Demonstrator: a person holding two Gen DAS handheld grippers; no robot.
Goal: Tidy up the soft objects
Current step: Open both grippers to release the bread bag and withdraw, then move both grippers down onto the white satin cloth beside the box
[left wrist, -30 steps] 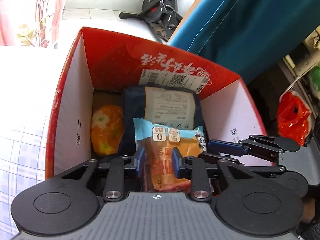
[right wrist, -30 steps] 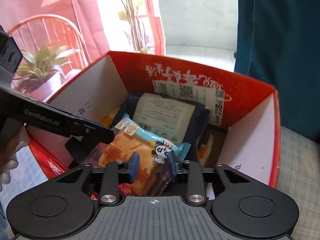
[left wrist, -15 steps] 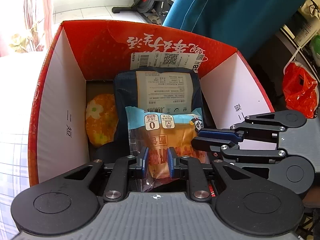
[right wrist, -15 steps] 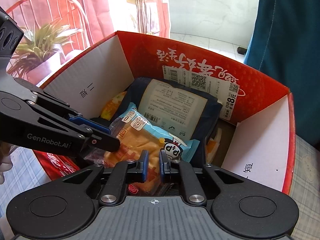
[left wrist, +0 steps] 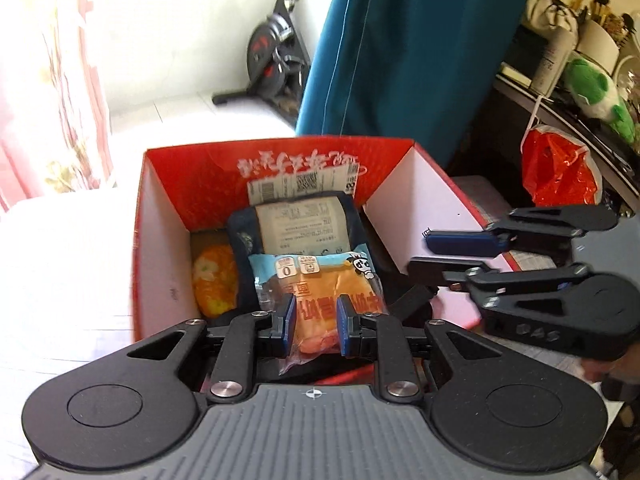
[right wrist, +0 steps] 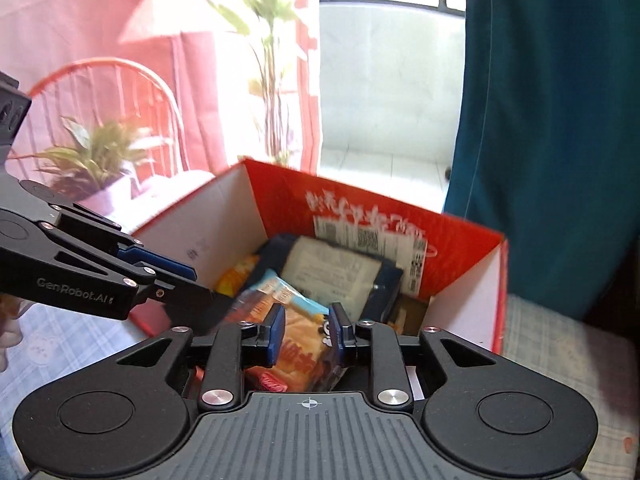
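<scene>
An orange bread packet (left wrist: pixel 320 280) with a blue top lies in the red box (left wrist: pixel 160 240). It rests on a dark blue packet (left wrist: pixel 296 224), and a round orange bun (left wrist: pixel 212 280) sits to their left. My left gripper (left wrist: pixel 316 322) hovers at the box's near rim. Its pads stand a narrow gap apart, and the bread packet shows through the gap from below, not pressed. In the right wrist view the bread packet (right wrist: pixel 304 336) shows the same way behind my right gripper (right wrist: pixel 308 332). Seen from the left, the right gripper (left wrist: pixel 424 254) hangs over the box's right wall, jaws opening, nothing between them.
A teal curtain (left wrist: pixel 400 60) hangs behind the box, with an exercise bike (left wrist: pixel 276 60) further back. A red plastic bag (left wrist: pixel 560 168) and a green plush (left wrist: pixel 592 88) are on the right. A potted plant (right wrist: pixel 96 156) and a red chair (right wrist: pixel 100 92) stand left. Checked cloth (right wrist: pixel 560 360) lies under the box.
Both grippers have drawn back and up from the box, which now looks smaller and lower. The right jaws narrowed, then spread. The bread packet stayed where it lay.
</scene>
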